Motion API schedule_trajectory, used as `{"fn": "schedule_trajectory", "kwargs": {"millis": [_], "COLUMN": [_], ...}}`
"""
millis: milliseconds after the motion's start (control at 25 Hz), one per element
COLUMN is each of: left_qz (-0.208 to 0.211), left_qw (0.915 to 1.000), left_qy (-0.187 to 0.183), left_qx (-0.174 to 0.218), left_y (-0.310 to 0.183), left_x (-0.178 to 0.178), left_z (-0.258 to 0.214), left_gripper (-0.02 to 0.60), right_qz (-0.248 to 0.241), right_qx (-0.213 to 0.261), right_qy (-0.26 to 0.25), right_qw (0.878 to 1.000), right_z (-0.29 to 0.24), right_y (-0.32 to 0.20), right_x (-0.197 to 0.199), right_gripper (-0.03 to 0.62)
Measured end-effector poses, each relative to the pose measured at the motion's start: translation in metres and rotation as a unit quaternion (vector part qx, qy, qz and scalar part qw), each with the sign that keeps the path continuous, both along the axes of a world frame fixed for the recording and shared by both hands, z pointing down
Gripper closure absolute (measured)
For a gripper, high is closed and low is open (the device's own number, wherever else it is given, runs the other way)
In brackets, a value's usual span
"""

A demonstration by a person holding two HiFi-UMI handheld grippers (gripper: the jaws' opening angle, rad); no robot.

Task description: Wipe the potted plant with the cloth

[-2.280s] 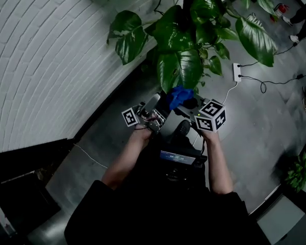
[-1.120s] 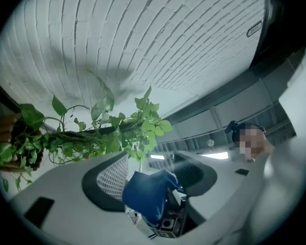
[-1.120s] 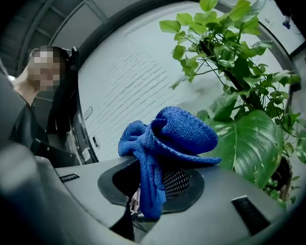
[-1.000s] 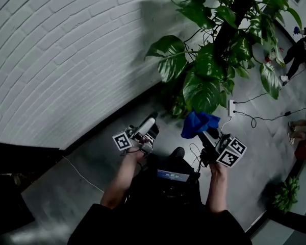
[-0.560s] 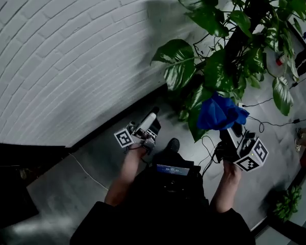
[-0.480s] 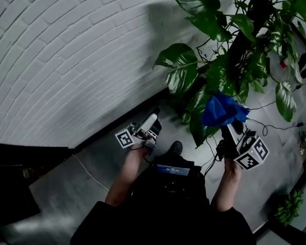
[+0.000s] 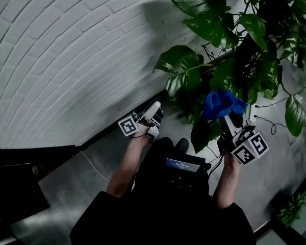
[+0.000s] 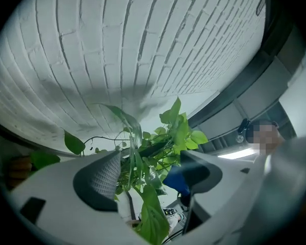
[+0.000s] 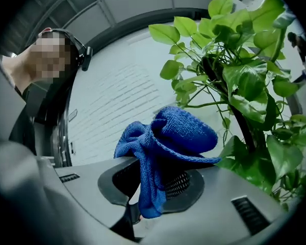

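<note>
- I count two grippers, one in each hand, each with one marker cube: the left cube (image 7: 127,125) and the right cube (image 7: 250,148).
- My left gripper (image 7: 153,110) (image 8: 145,175) has just been opening. Its jaws stand wide apart and grip nothing; the plant's leaves only show through the gap.
- My right gripper (image 7: 224,117) (image 9: 158,188) is clenched on the one blue cloth (image 7: 222,102) (image 9: 166,139), which bunches up above the jaws.
- There is one potted plant (image 7: 234,60) (image 8: 163,137) (image 9: 245,86), tall and broad-leaved, standing by the white brick wall (image 7: 66,50). The cloth is held up against its lower leaves, at the plant's near side.
- The left gripper is low, near the wall's foot, apart from the cloth.
- One second, small plant (image 7: 290,208) sits at the floor's far right edge.
</note>
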State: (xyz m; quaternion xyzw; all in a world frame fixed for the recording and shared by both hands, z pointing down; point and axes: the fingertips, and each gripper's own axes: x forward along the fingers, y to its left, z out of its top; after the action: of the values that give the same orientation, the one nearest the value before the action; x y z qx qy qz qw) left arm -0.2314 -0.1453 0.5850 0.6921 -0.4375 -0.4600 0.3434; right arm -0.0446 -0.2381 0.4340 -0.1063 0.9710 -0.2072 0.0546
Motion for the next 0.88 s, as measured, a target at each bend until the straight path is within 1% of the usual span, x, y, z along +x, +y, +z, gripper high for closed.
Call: {"fn": "schedule_trajectory", "kwargs": {"millis": [80,160,320,400,480,560,600,680,720,840,880], "left_qz": [0.022,0.045,0.093,0.122,0.151,0.181,0.198,0.225,0.235,0.253,0.257], "left_qw": [0.9997,0.9987,0.9945,0.9913,0.9874,0.9821,0.9789,0.9726,0.97,0.9644,0.963], "left_qy": [0.008,0.021,0.032,0.03,0.034,0.036,0.036,0.041,0.046,0.058,0.062], "left_qx": [0.0,0.007,0.036,0.038,0.033,0.034,0.036,0.042,0.044,0.048,0.051], "left_y": [-0.014,-0.012,0.029,0.045,0.046,0.041,0.038,0.033,0.032,0.031,0.03], "left_x": [0.0,0.001,0.001,0.004,0.006,0.007,0.007,0.008,0.008,0.007,0.007], "left_z": [-0.006,-0.033,-0.146,-0.182,-0.192,-0.191,-0.19,-0.189,-0.188,-0.188,-0.189], "left_gripper": [0.218,0.218,0.216,0.216,0.218,0.224,0.245,0.351,0.386,0.471,0.489], "right_qz": [0.016,0.03,0.049,0.063,0.083,0.105,0.115,0.129,0.133,0.14,0.142], "right_qx": [0.003,0.008,0.036,0.043,0.046,0.047,0.049,0.054,0.055,0.052,0.051], "right_qy": [0.022,0.042,0.055,0.069,0.089,0.107,0.113,0.122,0.127,0.139,0.142], "right_qw": [1.0,0.999,0.997,0.995,0.992,0.988,0.986,0.983,0.981,0.979,0.978], "right_z": [-0.002,-0.023,-0.12,-0.15,-0.156,-0.153,-0.15,-0.145,-0.142,-0.129,-0.124], "right_y": [0.0,0.016,0.079,0.097,0.096,0.083,0.075,0.061,0.055,0.043,0.039], "right_x": [-0.002,-0.004,-0.023,-0.037,-0.053,-0.069,-0.078,-0.096,-0.104,-0.126,-0.131], "right_gripper": [0.486,0.485,0.485,0.485,0.485,0.485,0.485,0.485,0.485,0.485,0.485]}}
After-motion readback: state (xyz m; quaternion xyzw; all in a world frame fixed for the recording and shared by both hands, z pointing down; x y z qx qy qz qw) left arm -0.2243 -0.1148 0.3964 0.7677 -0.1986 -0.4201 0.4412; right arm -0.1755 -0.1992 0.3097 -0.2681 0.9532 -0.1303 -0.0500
